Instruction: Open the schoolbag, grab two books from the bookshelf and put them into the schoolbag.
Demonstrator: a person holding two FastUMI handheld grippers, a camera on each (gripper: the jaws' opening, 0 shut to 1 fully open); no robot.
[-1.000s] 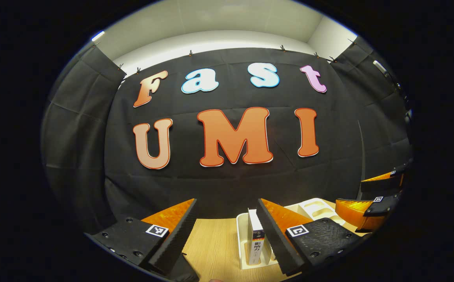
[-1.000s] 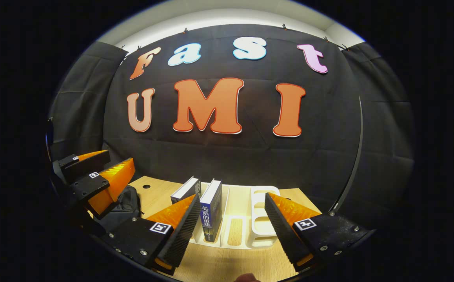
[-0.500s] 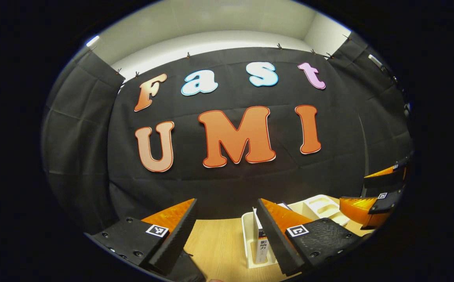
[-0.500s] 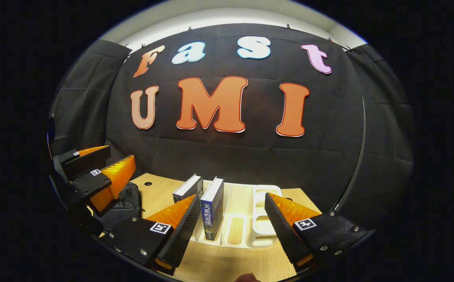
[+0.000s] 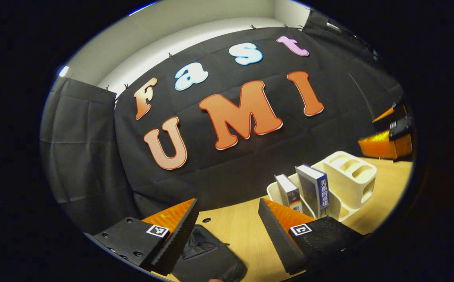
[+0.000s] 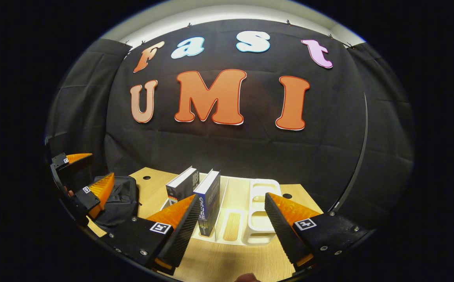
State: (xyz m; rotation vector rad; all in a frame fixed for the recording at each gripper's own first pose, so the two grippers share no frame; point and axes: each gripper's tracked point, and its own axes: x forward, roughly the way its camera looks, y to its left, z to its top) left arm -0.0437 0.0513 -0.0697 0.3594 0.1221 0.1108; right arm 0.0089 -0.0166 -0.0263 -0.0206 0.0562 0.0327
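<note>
A pale wooden counter [image 6: 231,262] fills the lower middle of the right gripper view, with two small dark round holes in it, one at the left [image 6: 146,178] and one at the right [image 6: 287,195]. Black cloth [image 6: 227,152] hangs behind it. Above the cloth, a white wall [image 5: 195,17] runs along the top of the left gripper view.

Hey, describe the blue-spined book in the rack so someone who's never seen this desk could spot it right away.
On the light wooden table stands a cream plastic book rack in front of the black cloth wall. Two books stand in its slots beside each other. The blue-spined book is the one nearer the rack's empty slots; its neighbour, the dark-covered book, sits at the rack's end, toward the black schoolbag.
</note>
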